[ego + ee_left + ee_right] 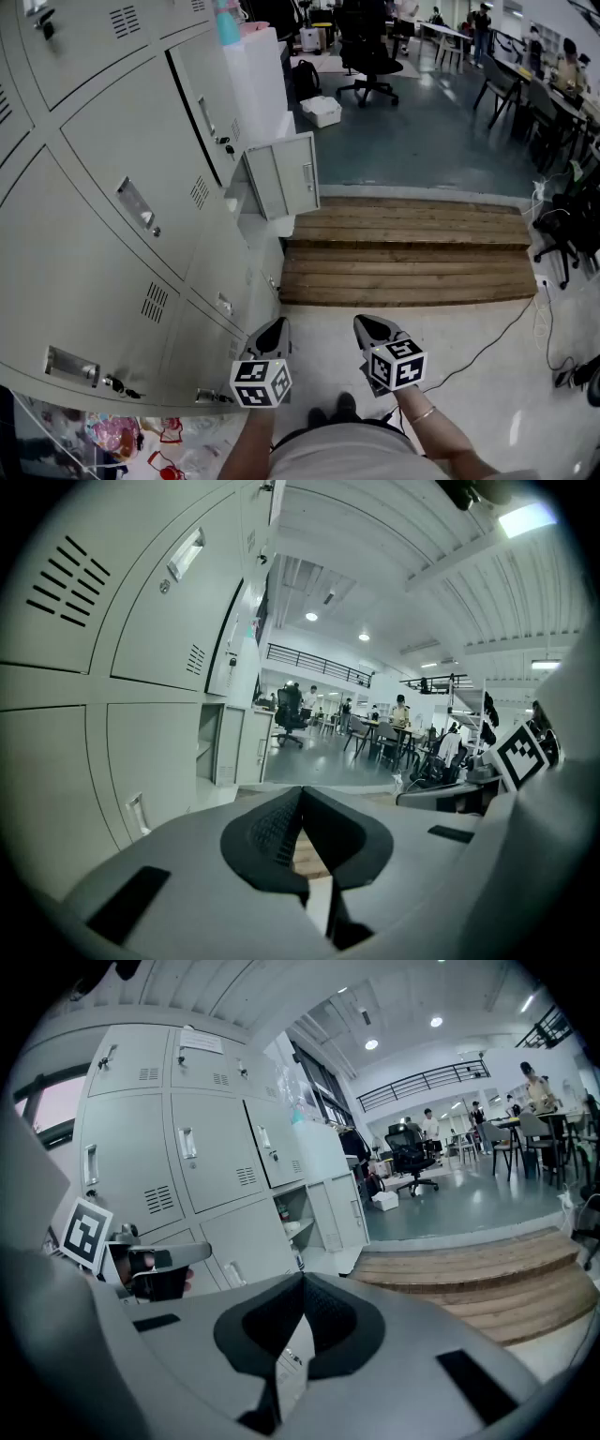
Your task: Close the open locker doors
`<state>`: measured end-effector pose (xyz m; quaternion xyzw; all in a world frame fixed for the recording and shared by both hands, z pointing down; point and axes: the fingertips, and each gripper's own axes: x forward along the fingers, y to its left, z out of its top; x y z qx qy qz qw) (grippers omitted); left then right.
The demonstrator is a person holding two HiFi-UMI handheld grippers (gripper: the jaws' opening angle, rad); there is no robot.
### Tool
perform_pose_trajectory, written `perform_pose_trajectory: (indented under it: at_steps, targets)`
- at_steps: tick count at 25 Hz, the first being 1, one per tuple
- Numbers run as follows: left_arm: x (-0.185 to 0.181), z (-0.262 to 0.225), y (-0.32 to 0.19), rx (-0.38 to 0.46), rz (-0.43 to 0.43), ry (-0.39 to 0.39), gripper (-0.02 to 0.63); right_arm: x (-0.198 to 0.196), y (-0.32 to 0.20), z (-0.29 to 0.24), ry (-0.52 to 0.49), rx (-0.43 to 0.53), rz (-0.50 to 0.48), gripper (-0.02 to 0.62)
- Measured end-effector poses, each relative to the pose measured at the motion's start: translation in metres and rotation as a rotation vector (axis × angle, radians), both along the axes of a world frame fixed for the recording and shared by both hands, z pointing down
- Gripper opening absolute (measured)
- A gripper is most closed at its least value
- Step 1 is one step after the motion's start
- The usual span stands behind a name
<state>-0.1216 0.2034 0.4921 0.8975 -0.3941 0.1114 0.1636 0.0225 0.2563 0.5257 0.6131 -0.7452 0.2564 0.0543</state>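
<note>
Head view: pale grey steel locker bank (112, 141) runs along the left; one low grey metal door (292, 176) stands open at its far end, beside brown wooden steps (403, 248). Left gripper (276, 328) and right gripper (368, 325) held near, jaws pressed together, empty. I judge this suits pushing, not grasping.

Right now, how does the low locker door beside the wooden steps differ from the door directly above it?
The low door stands swung wide open; the upper door is only slightly ajar, a dark gap along one edge. The low door exposes its compartment; the upper door hides its own. Both are grey metal, neither closed.
</note>
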Motion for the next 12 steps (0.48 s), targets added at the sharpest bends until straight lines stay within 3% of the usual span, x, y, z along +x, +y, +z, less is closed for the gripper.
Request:
perform_pose_trajectory:
  at_steps: [12]
  targets:
    - [0.022,0.004,-0.014,-0.007,-0.005,0.002,0.020,0.020,-0.019,-0.006,0.020,0.030,-0.010,0.005]
